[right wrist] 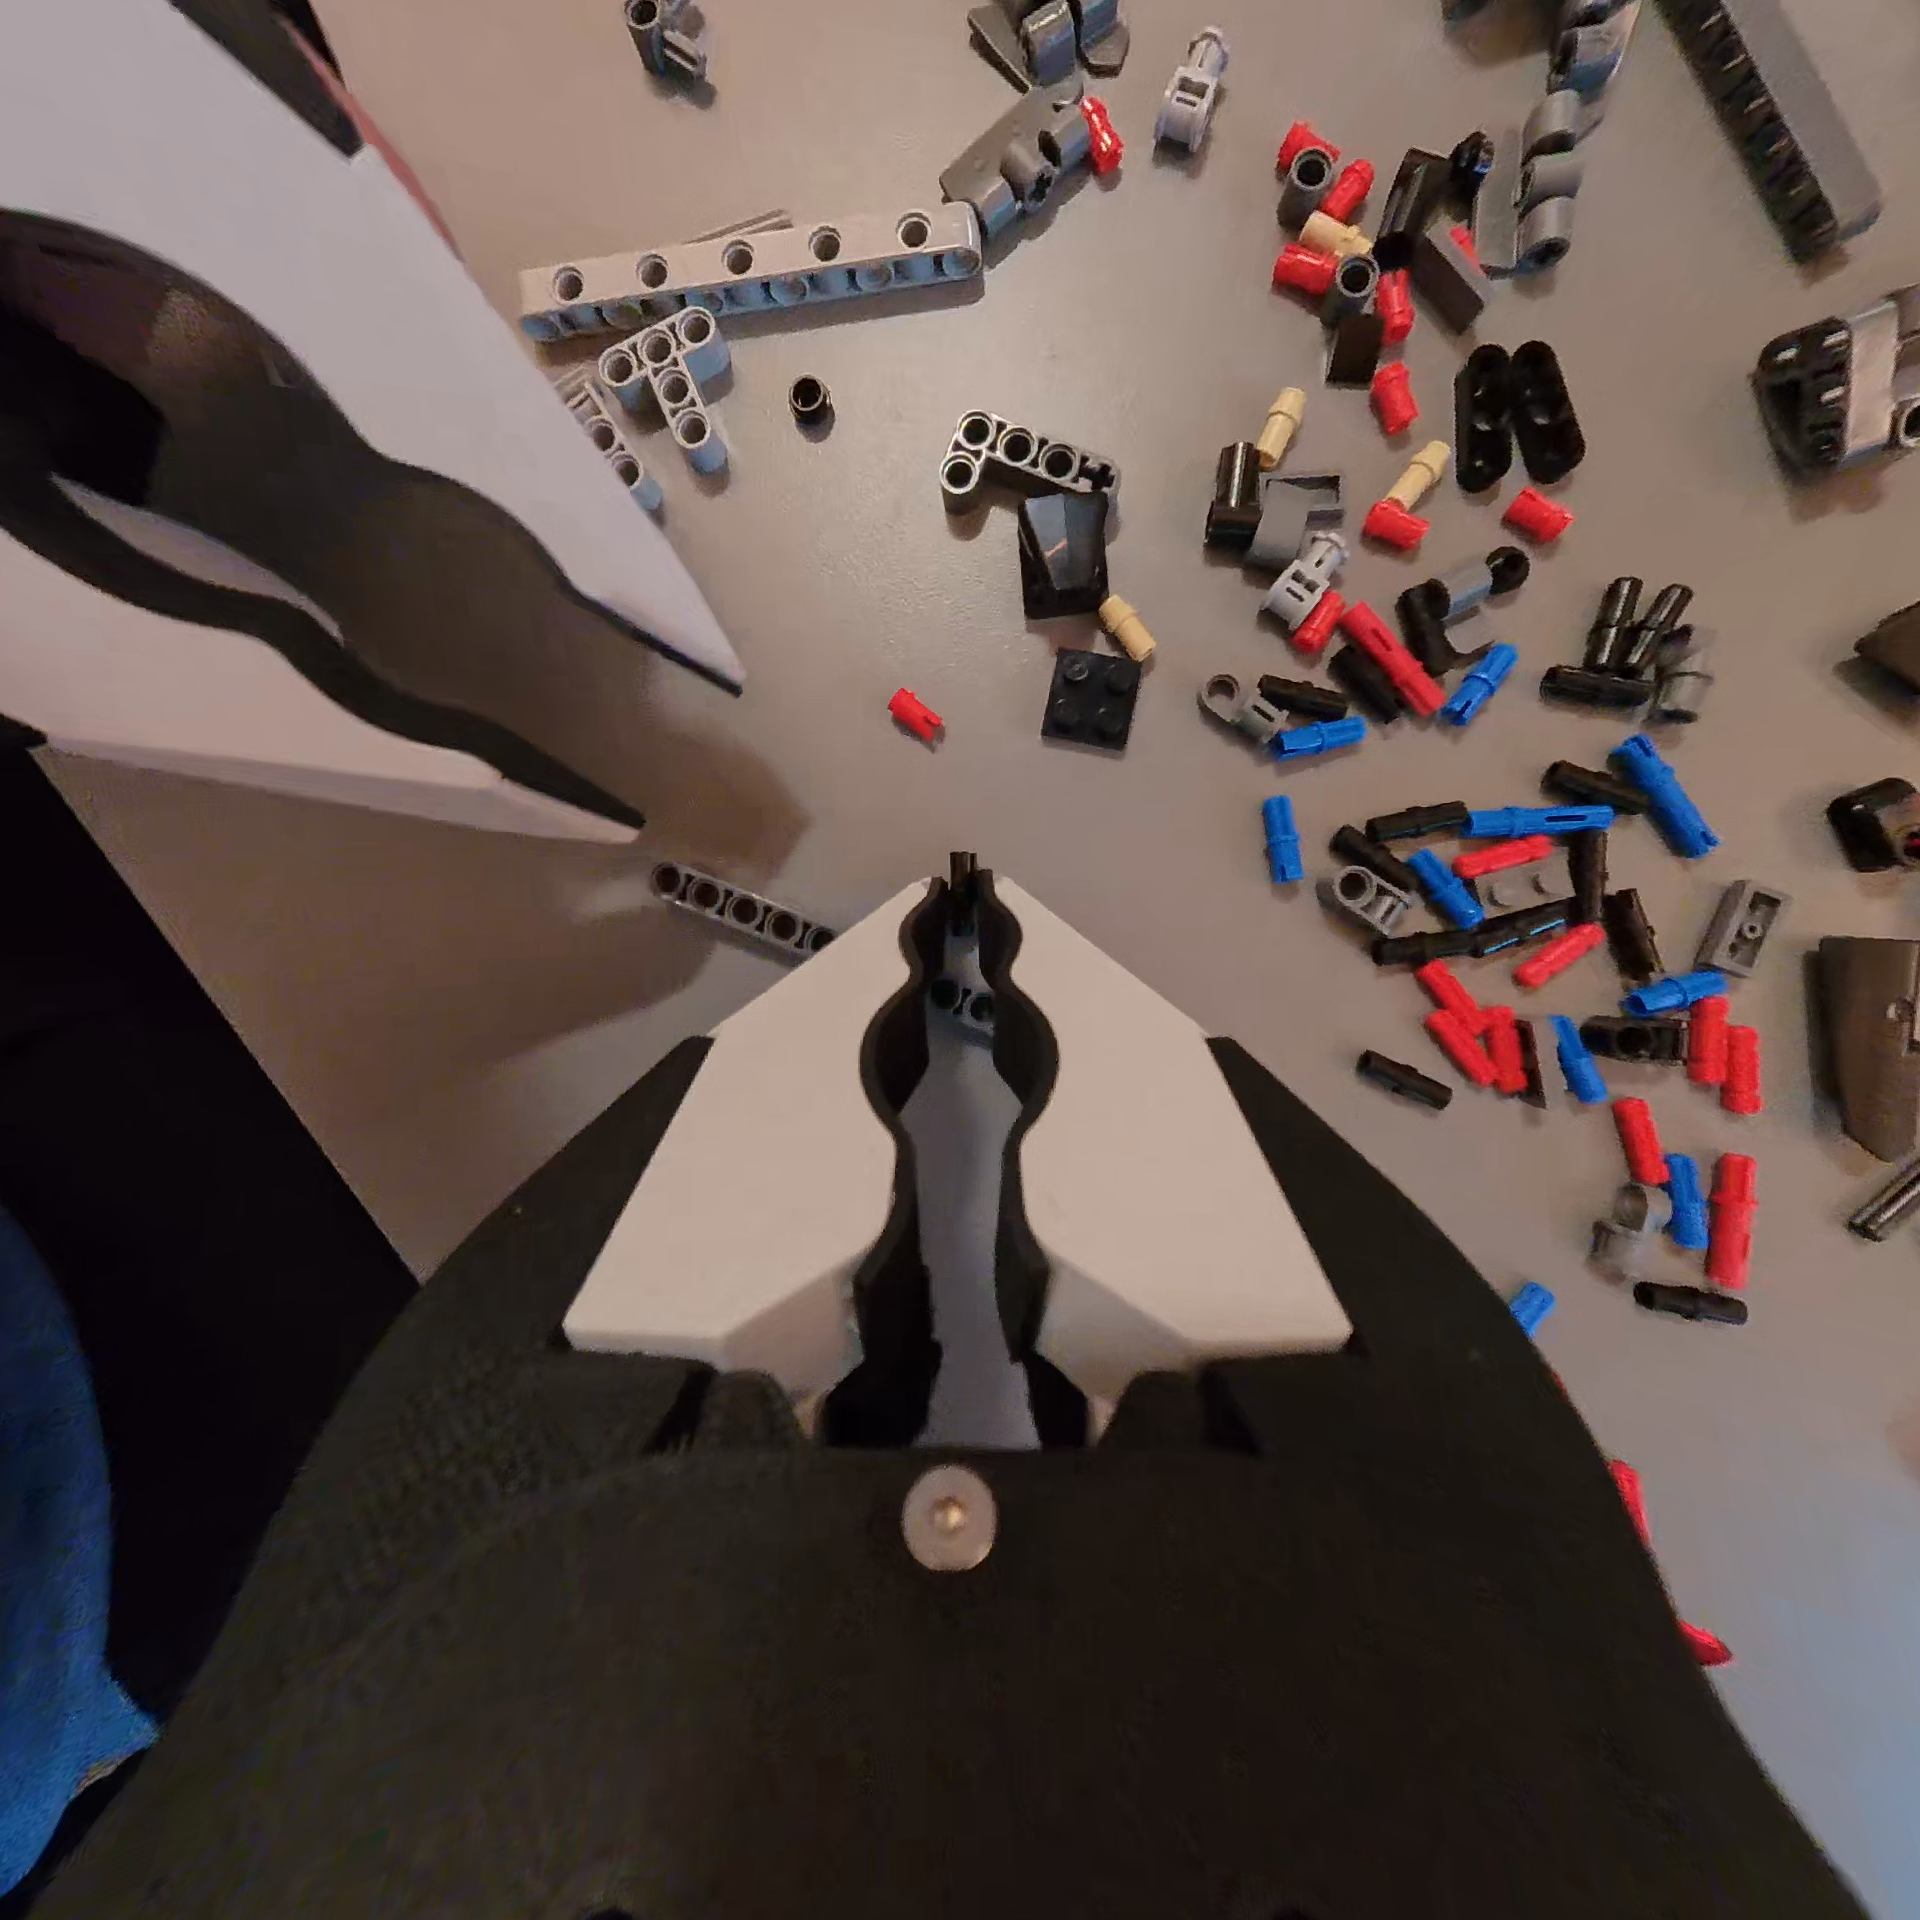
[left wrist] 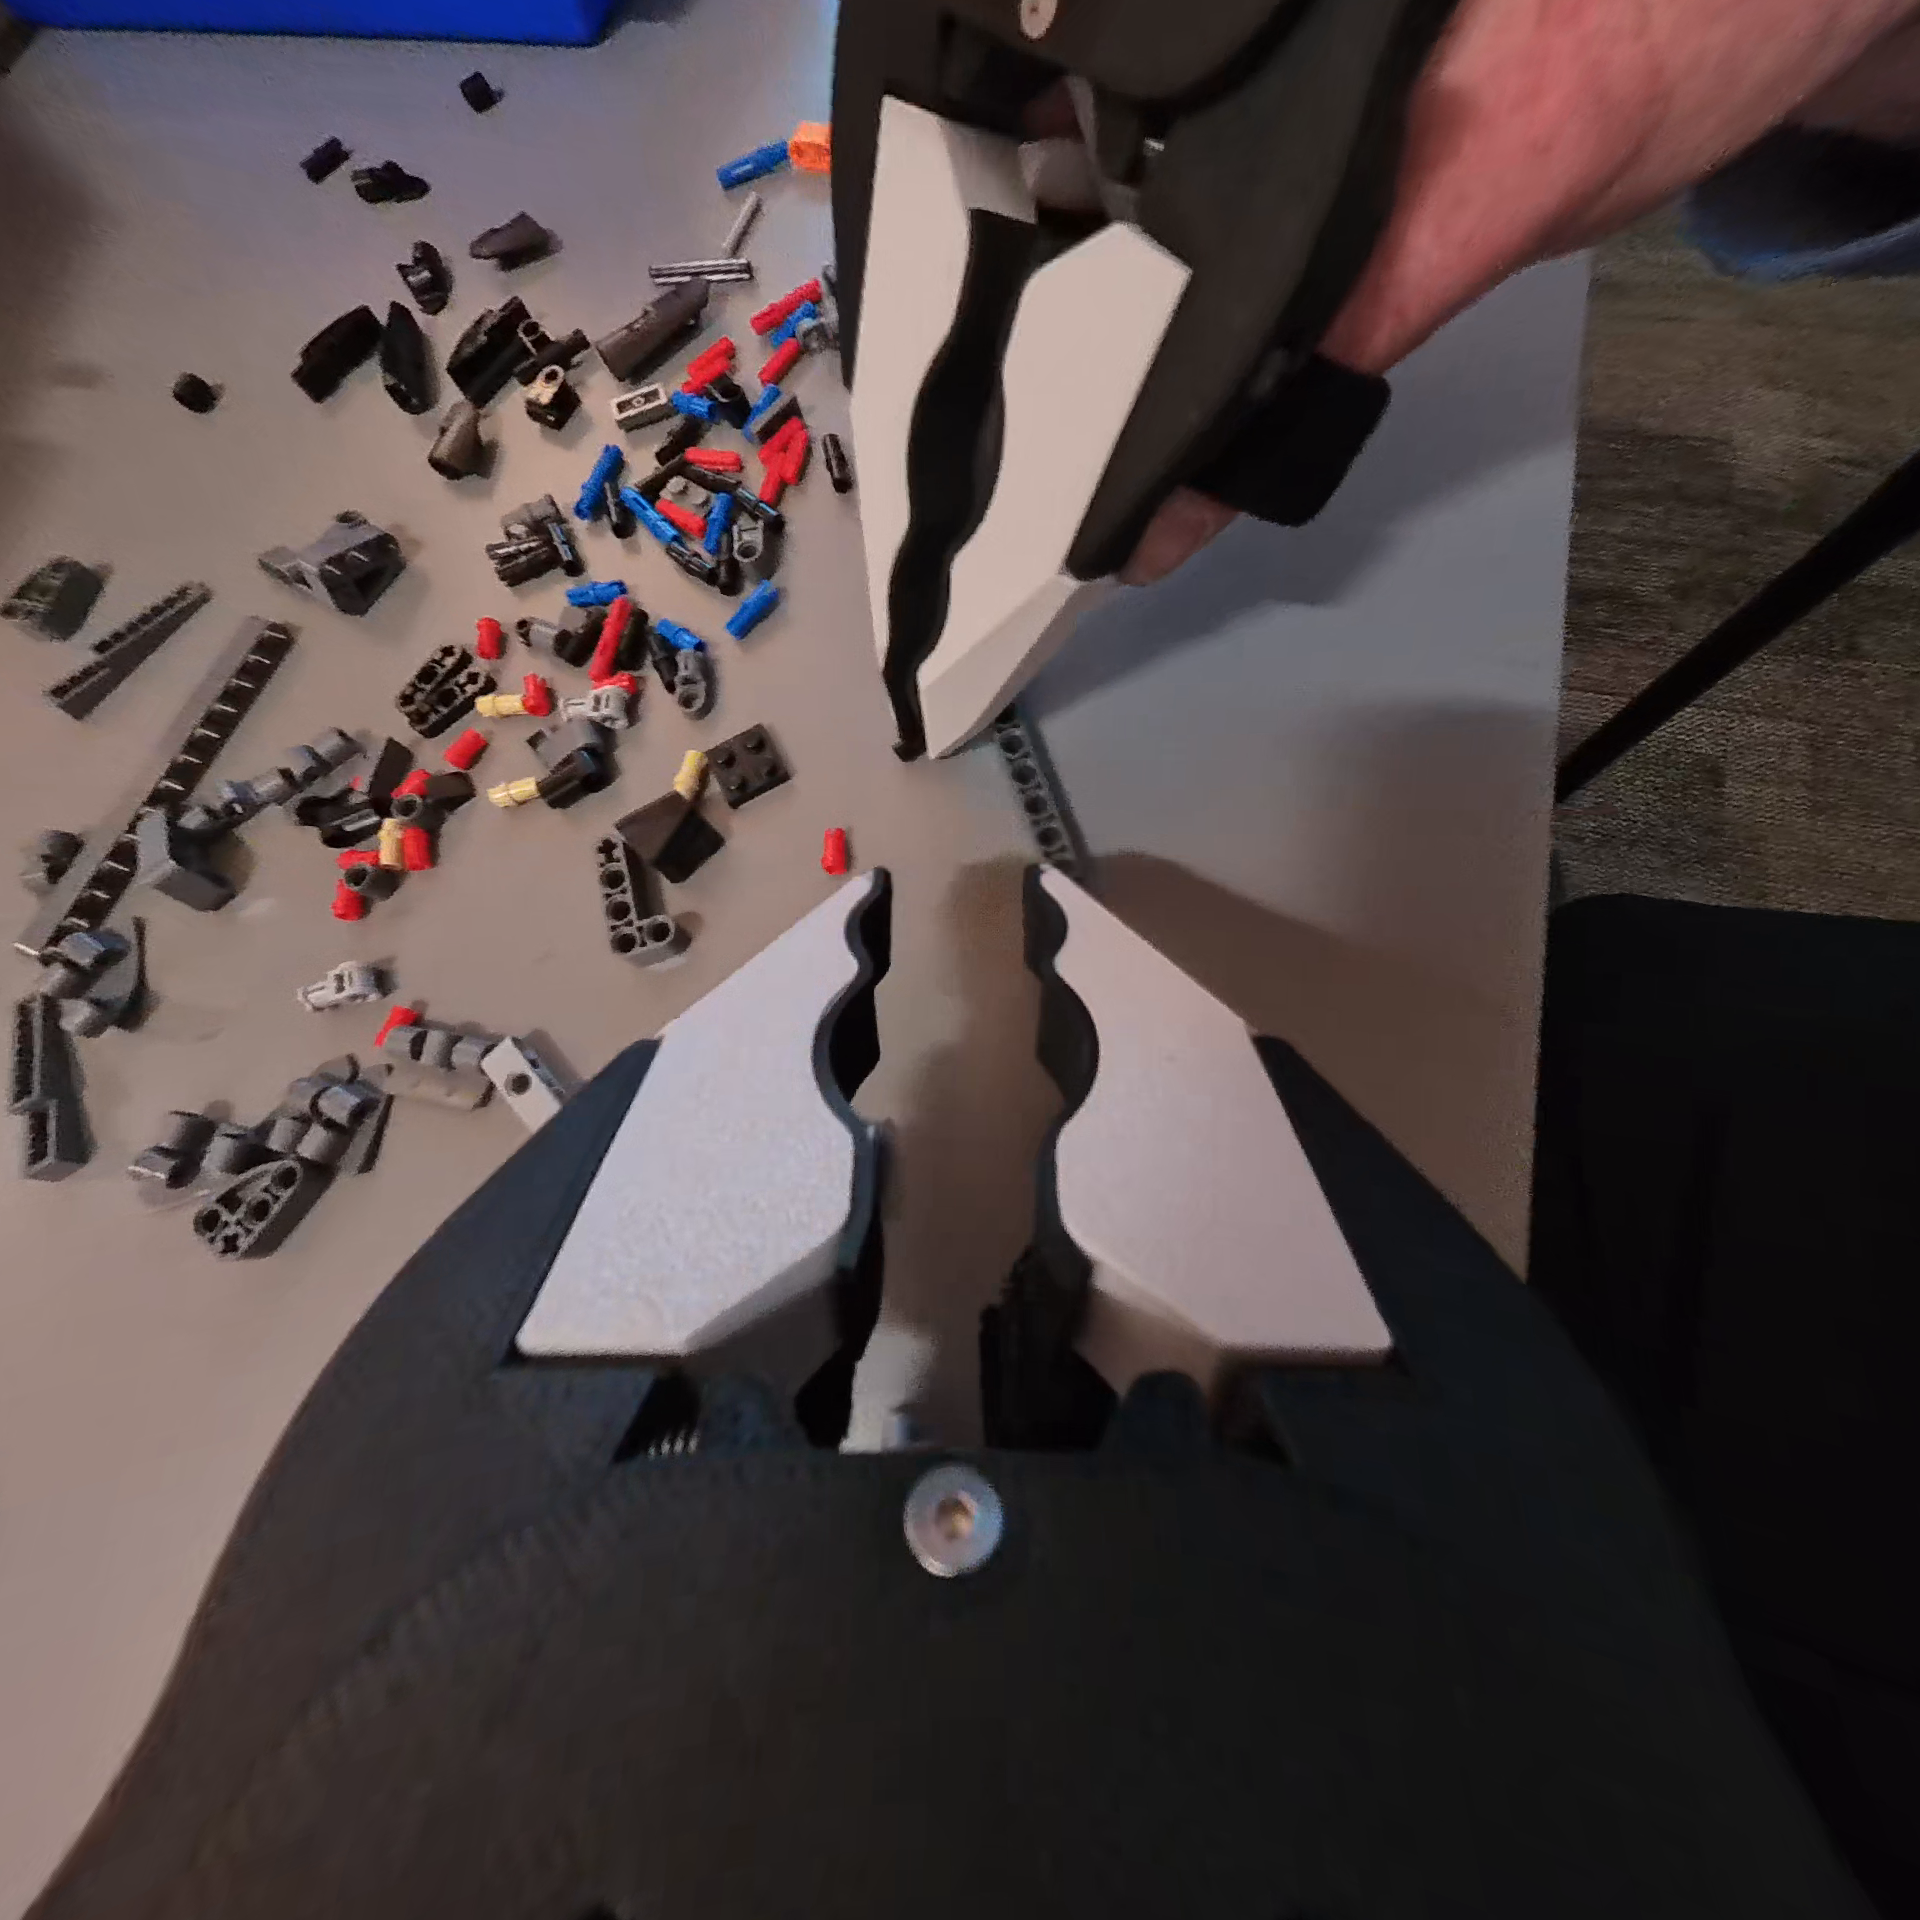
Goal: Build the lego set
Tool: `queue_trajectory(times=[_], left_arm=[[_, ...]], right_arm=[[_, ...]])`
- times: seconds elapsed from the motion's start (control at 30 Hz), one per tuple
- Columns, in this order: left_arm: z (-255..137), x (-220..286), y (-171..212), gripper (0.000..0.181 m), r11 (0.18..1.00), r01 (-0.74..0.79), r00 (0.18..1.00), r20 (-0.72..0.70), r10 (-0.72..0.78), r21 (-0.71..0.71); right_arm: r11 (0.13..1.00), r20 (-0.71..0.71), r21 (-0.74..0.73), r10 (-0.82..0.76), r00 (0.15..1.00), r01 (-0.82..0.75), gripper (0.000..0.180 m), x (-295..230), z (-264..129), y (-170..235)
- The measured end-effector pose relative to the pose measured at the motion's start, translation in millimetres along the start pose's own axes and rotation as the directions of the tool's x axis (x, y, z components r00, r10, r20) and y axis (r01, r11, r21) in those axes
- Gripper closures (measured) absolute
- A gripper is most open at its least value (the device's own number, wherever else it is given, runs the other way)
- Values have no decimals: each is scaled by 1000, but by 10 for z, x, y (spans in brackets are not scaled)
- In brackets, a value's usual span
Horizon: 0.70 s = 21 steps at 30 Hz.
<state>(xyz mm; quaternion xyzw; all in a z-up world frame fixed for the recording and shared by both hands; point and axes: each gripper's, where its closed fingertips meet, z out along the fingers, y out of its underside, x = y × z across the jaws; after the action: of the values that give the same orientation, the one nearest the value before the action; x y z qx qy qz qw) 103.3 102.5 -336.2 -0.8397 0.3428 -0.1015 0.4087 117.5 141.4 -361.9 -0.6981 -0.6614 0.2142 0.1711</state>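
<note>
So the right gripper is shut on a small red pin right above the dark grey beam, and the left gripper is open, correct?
Not quite. In the right wrist view the right gripper is shut on a small black pin, not a red one. It does sit above the dark grey beam, and the left gripper is open.

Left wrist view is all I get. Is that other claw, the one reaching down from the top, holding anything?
Observer: Yes. The right claw is shut on a small black pin that pokes out past its tips.
Operator: And the dark grey beam beside it, where does it end?
Observer: The dark grey beam runs on beneath that claw. Its holes show through the gap between the fingers.
Operator: Is anything hidden behind the left claw?
Observer: Mostly hidden from you is a long light grey beam, with an L-shaped light grey piece lying against it.
</note>
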Motion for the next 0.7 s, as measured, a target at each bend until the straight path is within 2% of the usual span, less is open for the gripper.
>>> queue_trajectory(times=[0.13,0.33,0.5,0.7], left_arm=[[39,-70,-111,156,995,-92,995,50,91,32],[15,-8,-285,155,922,-377,919,159,360,89],[-31,98,-359,168,864,-491,865,182,468,113],[-48,126,-400,171,832,-542,832,214,512,117]], right_arm=[[997,85,66,20,996,-25,178,-78,-58,-47],[987,359,134,35,933,-89,178,-347,-351,-214],[988,462,119,33,886,-99,178,-434,-449,-246],[982,560,111,67,826,-155,178,-452,-511,-243]])
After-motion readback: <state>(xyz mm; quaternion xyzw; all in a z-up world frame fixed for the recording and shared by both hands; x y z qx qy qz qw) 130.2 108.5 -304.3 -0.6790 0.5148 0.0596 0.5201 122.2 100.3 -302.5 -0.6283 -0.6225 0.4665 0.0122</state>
